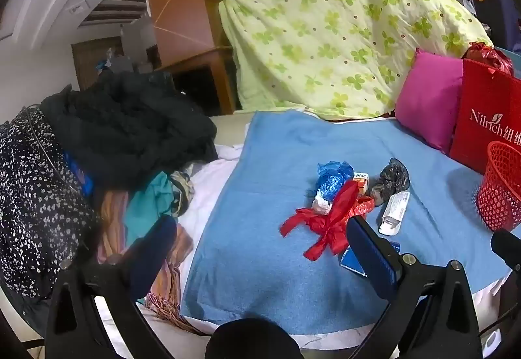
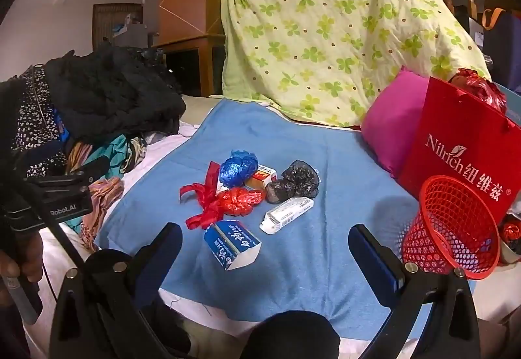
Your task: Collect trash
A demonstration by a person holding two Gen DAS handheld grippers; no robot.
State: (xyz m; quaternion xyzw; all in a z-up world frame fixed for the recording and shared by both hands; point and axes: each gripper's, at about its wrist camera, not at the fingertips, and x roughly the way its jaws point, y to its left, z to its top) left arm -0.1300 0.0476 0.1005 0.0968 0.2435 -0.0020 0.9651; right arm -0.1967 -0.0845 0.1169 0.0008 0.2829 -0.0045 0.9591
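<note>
A heap of trash lies on the blue blanket [image 2: 309, 261]: a crumpled blue bag [image 2: 237, 168], a red bag with ribbon [image 2: 239, 201], a black bag [image 2: 298, 181], an orange-white box [image 2: 262, 176], a white box [image 2: 288, 214] and a blue-white carton [image 2: 232, 243]. A red mesh basket [image 2: 451, 227] stands at the right. My right gripper [image 2: 263, 245] hovers open just short of the carton, nothing between its fingers. My left gripper [image 1: 260, 238] is open too, left of the pile, its right finger [image 1: 371, 258] covering part of the carton [image 1: 350, 259]. The same red bag [image 1: 325, 222] and basket [image 1: 501, 186] appear in the left wrist view.
A red paper bag [image 2: 456, 147] and a pink pillow [image 2: 390, 127] stand behind the basket. A green-flowered quilt [image 2: 342, 33] is draped at the back. Dark clothes [image 2: 110, 95] and scarves [image 1: 156, 206] pile up on the left. A person's hand [image 2: 19, 258] holds the left gripper's handle.
</note>
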